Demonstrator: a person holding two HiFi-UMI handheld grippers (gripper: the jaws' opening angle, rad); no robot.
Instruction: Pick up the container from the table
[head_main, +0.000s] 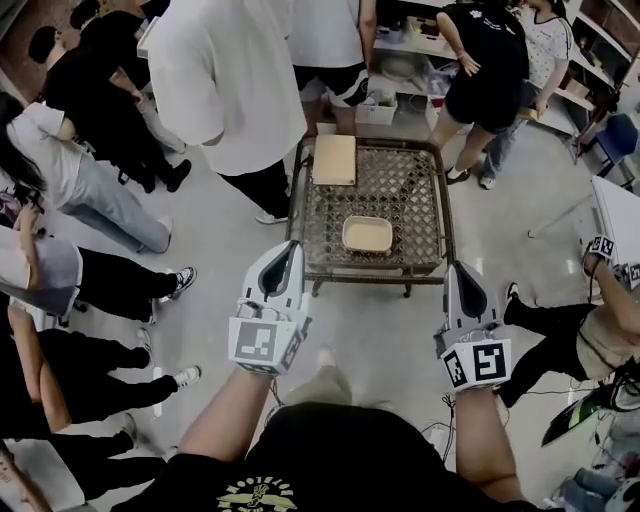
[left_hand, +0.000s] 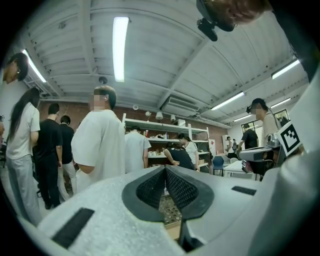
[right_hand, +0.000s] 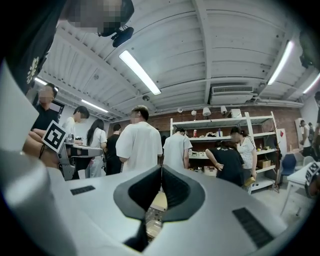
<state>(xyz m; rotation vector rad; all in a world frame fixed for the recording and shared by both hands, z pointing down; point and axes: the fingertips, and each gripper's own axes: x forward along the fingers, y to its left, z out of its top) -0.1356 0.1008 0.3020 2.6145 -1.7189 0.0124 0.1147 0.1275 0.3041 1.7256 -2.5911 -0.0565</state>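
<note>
The cream container sits open-topped on the low wicker table, toward its near edge. A pale flat board lies at the table's far left corner, well apart from it. The person holds both tools out level towards the table, and neither is at the container. The left gripper has its jaws pressed together on nothing; its own view shows the dark pads meeting at the tip. The right gripper is likewise closed and empty, by the table's near right corner. People crowd the far side and the left, with a shelf rack behind them.
</note>
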